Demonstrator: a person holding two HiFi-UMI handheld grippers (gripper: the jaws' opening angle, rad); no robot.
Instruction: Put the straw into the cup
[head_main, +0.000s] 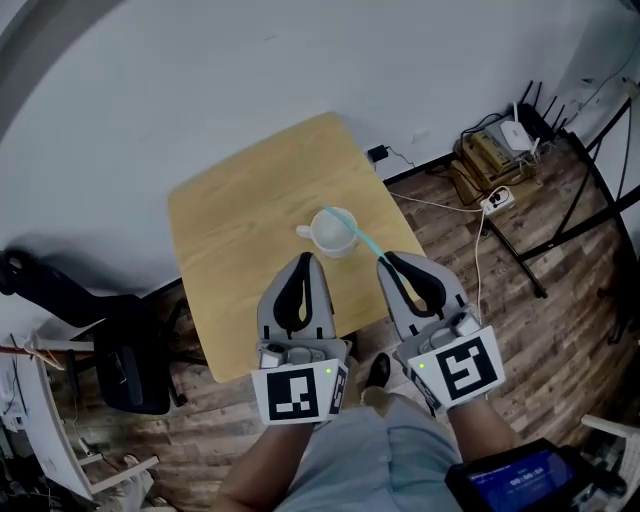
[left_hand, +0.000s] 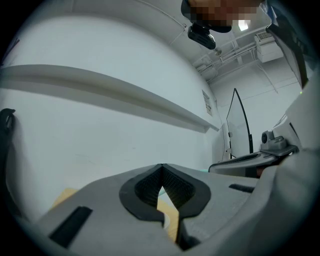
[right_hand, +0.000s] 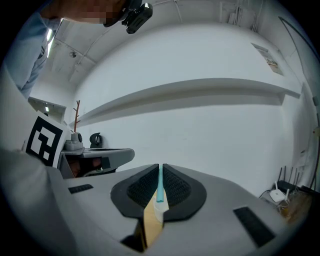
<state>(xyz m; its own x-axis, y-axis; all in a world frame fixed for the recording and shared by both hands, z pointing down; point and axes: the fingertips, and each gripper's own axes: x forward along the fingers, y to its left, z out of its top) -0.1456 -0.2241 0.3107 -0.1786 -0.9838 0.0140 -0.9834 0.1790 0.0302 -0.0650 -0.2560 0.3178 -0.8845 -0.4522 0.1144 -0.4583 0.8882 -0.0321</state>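
Observation:
A white cup (head_main: 335, 232) with a handle stands on the square wooden table (head_main: 240, 230), towards its right front. A light blue straw (head_main: 362, 239) slants from the cup's mouth down to my right gripper (head_main: 384, 259), which is shut on its near end. In the right gripper view the straw (right_hand: 160, 186) is pinched between the black pads, with the cup (right_hand: 158, 212) just below the tips. My left gripper (head_main: 307, 260) hovers in front of the cup, shut with nothing in it; its tips (left_hand: 161, 168) meet in the left gripper view.
A black office chair (head_main: 120, 350) stands left of the table. At the right are a power strip (head_main: 497, 200), cables, a router (head_main: 520, 134) and a black metal frame (head_main: 590, 200) on the wooden floor. A white wall runs behind the table.

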